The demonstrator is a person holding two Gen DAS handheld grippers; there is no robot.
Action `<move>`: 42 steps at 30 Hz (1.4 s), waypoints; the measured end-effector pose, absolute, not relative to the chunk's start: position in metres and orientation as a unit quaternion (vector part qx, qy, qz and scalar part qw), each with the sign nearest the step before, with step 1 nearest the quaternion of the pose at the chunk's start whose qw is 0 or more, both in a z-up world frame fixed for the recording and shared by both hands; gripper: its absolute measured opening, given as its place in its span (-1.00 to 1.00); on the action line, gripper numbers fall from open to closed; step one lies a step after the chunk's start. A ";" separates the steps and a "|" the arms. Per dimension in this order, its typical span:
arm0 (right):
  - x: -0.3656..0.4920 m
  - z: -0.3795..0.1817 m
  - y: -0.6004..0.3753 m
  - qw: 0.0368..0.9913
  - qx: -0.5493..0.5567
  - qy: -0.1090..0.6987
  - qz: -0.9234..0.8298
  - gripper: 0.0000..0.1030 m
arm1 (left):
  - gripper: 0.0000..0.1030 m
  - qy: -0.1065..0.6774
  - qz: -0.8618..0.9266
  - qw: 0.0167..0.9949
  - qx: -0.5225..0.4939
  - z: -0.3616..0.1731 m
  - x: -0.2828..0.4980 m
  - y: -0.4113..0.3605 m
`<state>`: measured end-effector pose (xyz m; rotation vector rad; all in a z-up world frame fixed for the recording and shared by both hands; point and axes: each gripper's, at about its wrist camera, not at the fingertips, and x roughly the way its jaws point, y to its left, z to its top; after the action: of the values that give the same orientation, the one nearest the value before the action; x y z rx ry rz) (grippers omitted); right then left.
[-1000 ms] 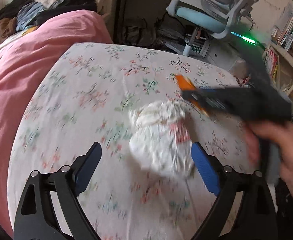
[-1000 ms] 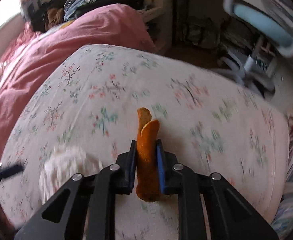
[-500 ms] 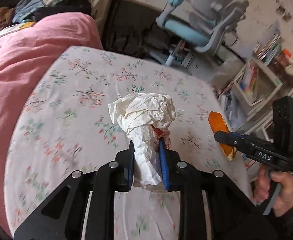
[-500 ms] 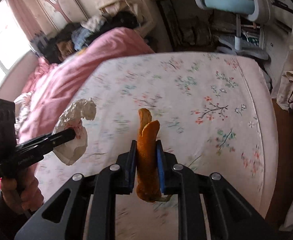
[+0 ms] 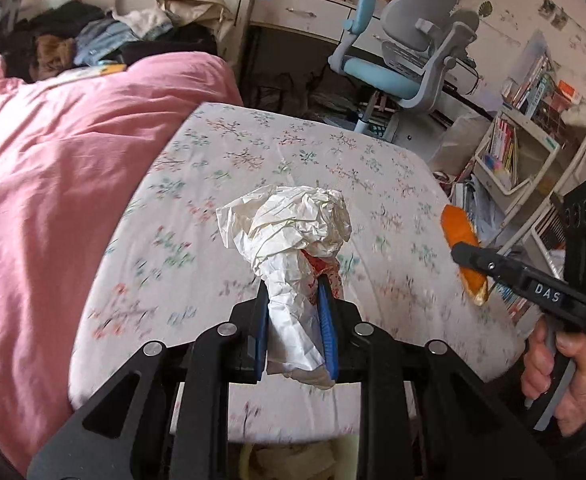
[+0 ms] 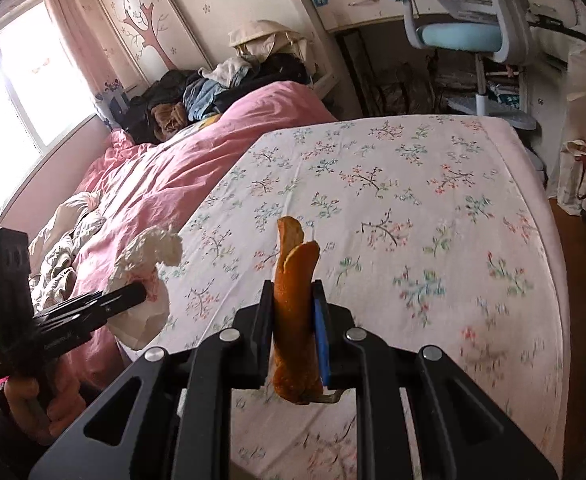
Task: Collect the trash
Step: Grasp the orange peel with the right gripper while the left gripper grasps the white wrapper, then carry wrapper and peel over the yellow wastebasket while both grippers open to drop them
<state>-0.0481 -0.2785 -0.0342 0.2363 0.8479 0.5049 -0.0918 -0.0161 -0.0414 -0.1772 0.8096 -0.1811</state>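
Now both hands are carrying trash clear of the bed. The left gripper [image 5: 293, 320] is pinching a crumpled wad of white paper [image 5: 289, 232] with a red-printed scrap inside it; the paper is bulging up and out above the blue pads [image 5: 327, 332], which are pressing its lower part from both sides. The right gripper [image 6: 293, 332] is clamping a curled strip of orange peel [image 6: 295, 280], standing upright between its pads. From the left wrist view, the right gripper is showing at the right edge, with a bare hand [image 5: 561, 384] wrapped around its handle.

A second ago the left jaws were spread wide around the paper as it was lying on the floral sheet [image 6: 393, 208]. Half a second ago they were already squeezing it. It is now hanging in the air over the near part of the sheet, beside the pink duvet [image 5: 53, 184]. The peel was already held throughout. Both cameras are now looking across more of the room, including the desk chair [image 5: 405, 64], which suggests the hands are pulling back from the bed.

So both pieces are picked up; a bin is probably next, though none is clearly in view.
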 end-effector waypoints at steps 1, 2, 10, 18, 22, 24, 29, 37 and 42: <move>-0.053 -0.034 -0.279 0.876 0.114 0.403 0.241 -0.63 | -0.58 0.392 -0.086 0.912 -0.083 -0.041 -0.097 -0.016; -0.062 -0.034 -0.278 0.879 0.114 0.397 0.240 -0.63 | -0.58 0.390 -0.085 0.914 -0.078 -0.040 -0.103 -0.017; -0.098 -0.042 -0.282 0.882 0.128 0.391 0.230 -0.63 | -0.58 0.380 -0.078 0.920 -0.054 -0.037 -0.143 -0.018; -0.119 -0.046 -0.278 0.883 0.121 0.389 0.232 -0.63 | -0.58 0.387 -0.077 0.918 -0.047 -0.041 -0.164 -0.020; -0.130 -0.051 -0.267 0.878 0.103 0.401 0.240 -0.63 | -0.58 0.408 -0.084 0.908 -0.042 -0.050 -0.174 -0.026; -0.137 -0.054 -0.261 0.876 0.087 0.405 0.245 -0.63 | -0.58 0.420 -0.089 0.902 -0.037 -0.057 -0.183 -0.031; -0.147 -0.061 -0.252 0.870 0.074 0.417 0.252 -0.63 | -0.58 0.445 -0.101 0.889 -0.035 -0.069 -0.199 -0.039; -0.160 -0.070 -0.245 0.862 0.072 0.434 0.251 -0.63 | -0.58 0.504 -0.104 0.855 -0.058 -0.093 -0.217 -0.042; -0.167 -0.077 -0.237 0.855 0.064 0.448 0.253 -0.63 | -0.15 0.540 -0.104 0.833 -0.060 -0.107 -0.223 -0.047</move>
<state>-0.1670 -0.2369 -0.0769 0.1348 0.9420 0.5330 -0.2232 -0.0470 -0.1065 -0.1264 1.1435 -0.2206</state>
